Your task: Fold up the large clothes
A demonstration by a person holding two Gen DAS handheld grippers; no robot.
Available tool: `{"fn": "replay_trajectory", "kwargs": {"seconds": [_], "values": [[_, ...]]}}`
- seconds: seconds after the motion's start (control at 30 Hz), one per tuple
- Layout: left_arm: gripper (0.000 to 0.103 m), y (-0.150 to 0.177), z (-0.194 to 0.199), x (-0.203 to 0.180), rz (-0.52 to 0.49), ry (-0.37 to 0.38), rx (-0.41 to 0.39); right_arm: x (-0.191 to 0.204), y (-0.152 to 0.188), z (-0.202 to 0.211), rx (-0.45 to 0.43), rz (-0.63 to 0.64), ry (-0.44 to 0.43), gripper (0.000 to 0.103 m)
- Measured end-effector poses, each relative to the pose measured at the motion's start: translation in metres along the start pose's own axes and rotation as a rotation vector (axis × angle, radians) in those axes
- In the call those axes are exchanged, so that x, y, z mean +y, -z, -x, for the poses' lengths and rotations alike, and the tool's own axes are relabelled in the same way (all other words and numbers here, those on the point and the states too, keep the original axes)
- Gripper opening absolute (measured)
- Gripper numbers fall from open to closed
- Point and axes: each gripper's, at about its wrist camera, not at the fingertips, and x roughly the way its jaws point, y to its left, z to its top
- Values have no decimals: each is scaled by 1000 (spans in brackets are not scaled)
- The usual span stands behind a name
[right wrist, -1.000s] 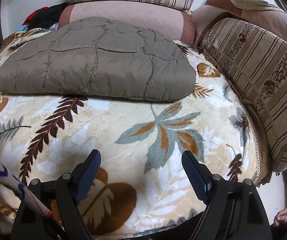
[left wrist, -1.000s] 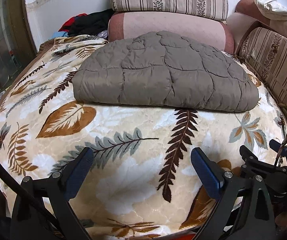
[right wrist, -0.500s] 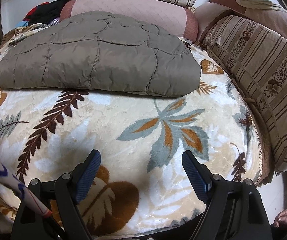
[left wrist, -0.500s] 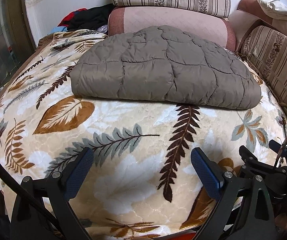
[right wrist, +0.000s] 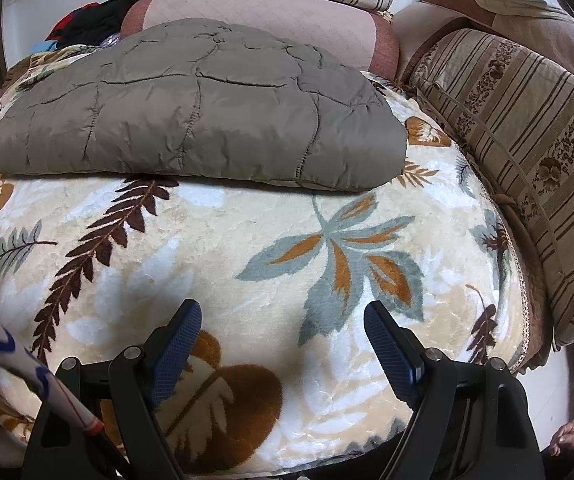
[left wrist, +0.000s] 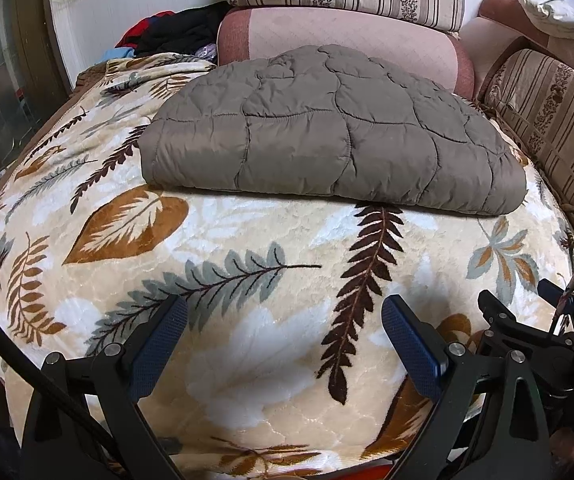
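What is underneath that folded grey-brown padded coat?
The padded coat lies on a leaf-patterned blanket, which shows all around its near edge. The part of the blanket directly beneath it is covered.

Little has changed over the last second; in the left wrist view the folded quilted jacket (left wrist: 327,136) sits slightly higher in the picture than a second ago, with a little more of the leaf-patterned blanket (left wrist: 247,264) showing between its near edge and the left gripper (left wrist: 285,316); the pile of dark clothes (left wrist: 175,32) at the far left corner has likewise slid a touch upward; in the right wrist view the jacket (right wrist: 207,108) has crept slightly upward and to the right in the picture, its right end now nearer the striped cushion (right wrist: 527,120).
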Motion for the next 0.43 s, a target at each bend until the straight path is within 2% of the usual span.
{"fn": "replay_trajectory", "kwargs": {"seconds": [0.43], "values": [[97,0,-5,3,3,-1,12,-2,-2,-6,9,-8,-12,87]]}}
